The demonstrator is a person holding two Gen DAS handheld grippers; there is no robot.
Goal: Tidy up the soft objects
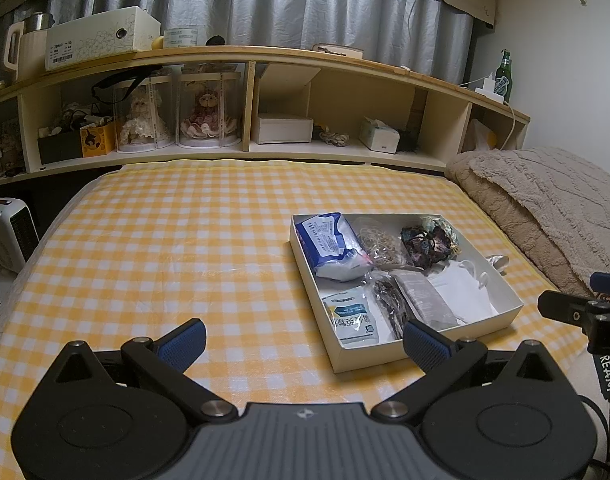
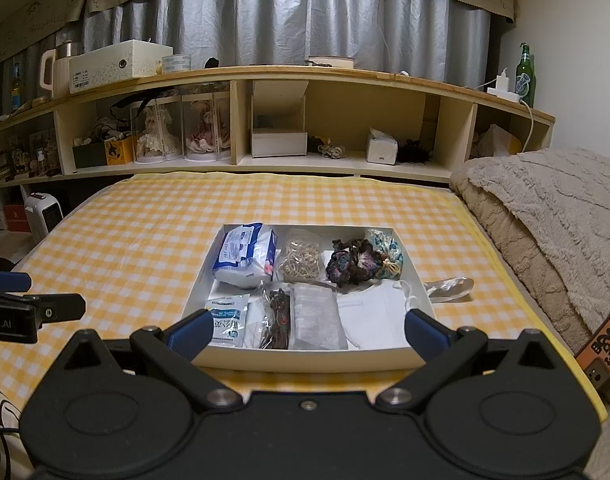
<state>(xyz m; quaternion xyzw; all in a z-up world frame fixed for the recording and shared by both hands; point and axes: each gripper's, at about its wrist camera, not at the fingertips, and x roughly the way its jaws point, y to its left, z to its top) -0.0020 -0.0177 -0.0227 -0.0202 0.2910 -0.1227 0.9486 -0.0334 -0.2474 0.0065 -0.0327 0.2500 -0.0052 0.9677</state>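
A shallow white box (image 2: 305,360) lies on the yellow checked cloth (image 2: 145,240). It holds a blue-white tissue pack (image 2: 245,256), a bag of rubber bands (image 2: 301,260), a dark scrunchie (image 2: 353,266), a teal pouch (image 2: 385,252), a white mask (image 2: 373,316), a grey packet (image 2: 317,316), a bag of dark hair ties (image 2: 279,316) and a small sachet (image 2: 227,320). My right gripper (image 2: 307,334) is open at the box's near wall, holding nothing. My left gripper (image 1: 305,342) is open over the cloth, left of the box (image 1: 365,358).
A crumpled clear wrapper (image 2: 449,286) lies on the cloth just right of the box. A beige fleece blanket (image 2: 545,220) is piled along the right side. A wooden shelf unit (image 2: 305,80) stands behind the cloth, and a small white heater (image 1: 9,232) on the left.
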